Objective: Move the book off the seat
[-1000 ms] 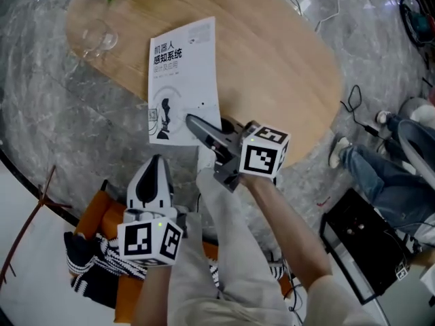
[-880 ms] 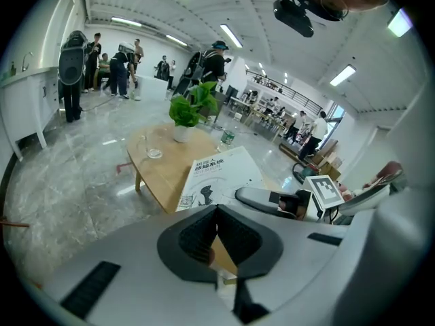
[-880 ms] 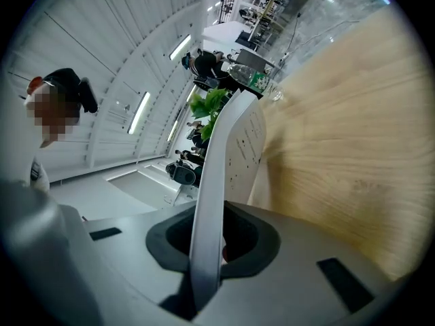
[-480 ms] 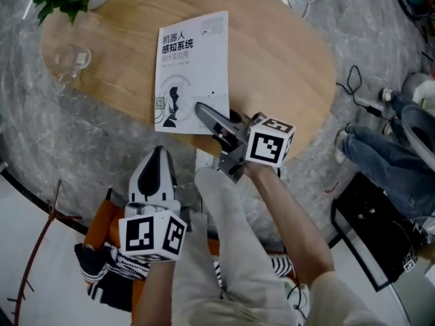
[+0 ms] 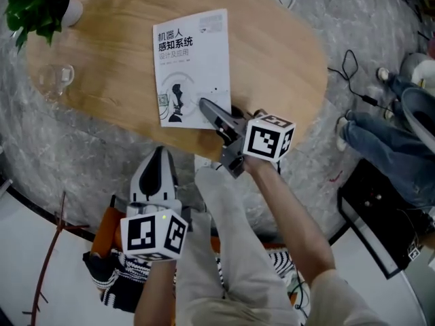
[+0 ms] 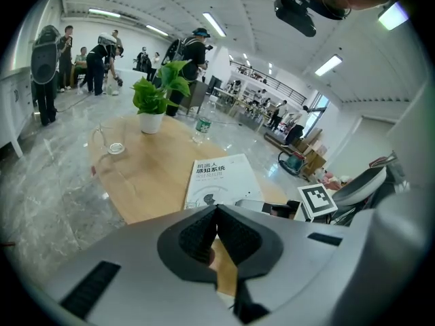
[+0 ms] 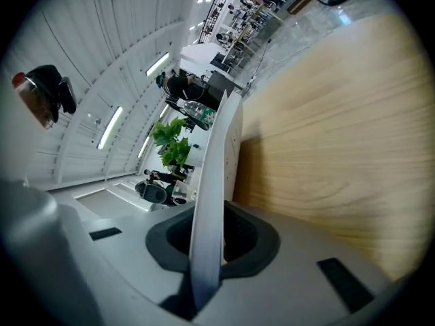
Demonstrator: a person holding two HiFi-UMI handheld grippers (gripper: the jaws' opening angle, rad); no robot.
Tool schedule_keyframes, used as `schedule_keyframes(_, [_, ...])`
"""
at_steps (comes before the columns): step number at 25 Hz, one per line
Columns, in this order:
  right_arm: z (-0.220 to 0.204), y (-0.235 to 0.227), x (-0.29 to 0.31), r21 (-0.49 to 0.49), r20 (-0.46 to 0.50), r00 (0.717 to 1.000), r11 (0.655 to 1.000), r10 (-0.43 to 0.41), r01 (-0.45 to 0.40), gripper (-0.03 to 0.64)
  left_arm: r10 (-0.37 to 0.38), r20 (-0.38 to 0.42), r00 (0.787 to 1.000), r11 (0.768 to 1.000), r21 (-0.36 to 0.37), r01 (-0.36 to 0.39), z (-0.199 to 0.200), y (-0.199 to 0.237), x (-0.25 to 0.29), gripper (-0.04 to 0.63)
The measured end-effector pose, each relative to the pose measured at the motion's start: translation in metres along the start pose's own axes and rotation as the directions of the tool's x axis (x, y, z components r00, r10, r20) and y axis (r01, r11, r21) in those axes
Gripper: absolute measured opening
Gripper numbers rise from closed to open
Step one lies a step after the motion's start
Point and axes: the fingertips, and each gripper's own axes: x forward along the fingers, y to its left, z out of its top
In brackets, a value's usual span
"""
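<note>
Book [image 5: 190, 66] farther over table [image 5: 285, 46], lengthwise, title end far

head view: steeply down on table [image 5: 285, 60] | both gripper views: low, sharing book [image 6: 221, 180]

- Oval wooden table [image 5: 285, 53], light grain, on a grey marble-pattern floor [image 5: 81, 155].
- Potted green plant [image 5: 37, 5] at the table's far left end, with a clear glass [image 5: 54, 79] near it.
- Black cable [image 5: 350, 73] loops on the floor right of the table; a black case [image 5: 380, 216] sits lower right.
- Left gripper view: big open hall with white walls and ceiling strip lights [image 6: 214, 24].
- People [image 6: 102, 49] stand well behind the table.
</note>
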Motion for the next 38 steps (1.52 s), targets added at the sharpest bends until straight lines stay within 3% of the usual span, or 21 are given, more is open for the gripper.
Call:
schedule_keyframes(7, [-0.003,-0.017,0.001,0.003,-0.004,0.989,0.989,-0.145,0.145,0.049,-0.012,-0.011,1.0,1.0,0.006,0.012,0.0,0.006,0.005,0.008])
schedule_keyframes(10, [-0.006,-0.032,0.003,-0.021,-0.014,0.961,0.961,-0.277,0.277,0.064,-0.003,-0.016,1.0,1.0,0.0,0.003,-0.002,0.014,0.007,0.008])
schedule_keyframes(17, [-0.01,-0.047,-0.001,-0.061,0.014,0.858,0.856,-0.514,0.513,0.118,-0.017,-0.022,1.0,1.0,-0.012,0.017,0.001,0.014,0.001,0.009])
schedule_keyframes(21, [0.0,-0.057,-0.016,-0.072,0.06,0.765,0.762,-0.641,0.644,0.156,-0.019,-0.017,1.0,1.0,-0.002,0.019,0.006,0.016,0.0,0.009])
schedule_keyframes(27, [0.002,-0.069,-0.05,-0.054,0.088,0.638,0.636,-0.765,0.769,0.166,-0.032,-0.016,0.999,0.999,0.011,0.032,0.006,0.008,-0.005,0.008])
schedule_keyframes(32, [-0.006,-0.062,-0.06,-0.035,0.076,0.654,0.653,-0.753,0.756,0.164,-0.043,-0.016,0.999,0.999,0.024,0.043,0.004,0.0,-0.012,0.008])
schedule_keyframes(38, [-0.002,-0.049,-0.069,0.007,0.114,0.652,0.657,-0.75,0.754,0.164,-0.061,-0.02,0.998,0.997,0.042,0.062,0.004,-0.002,-0.014,0.008])
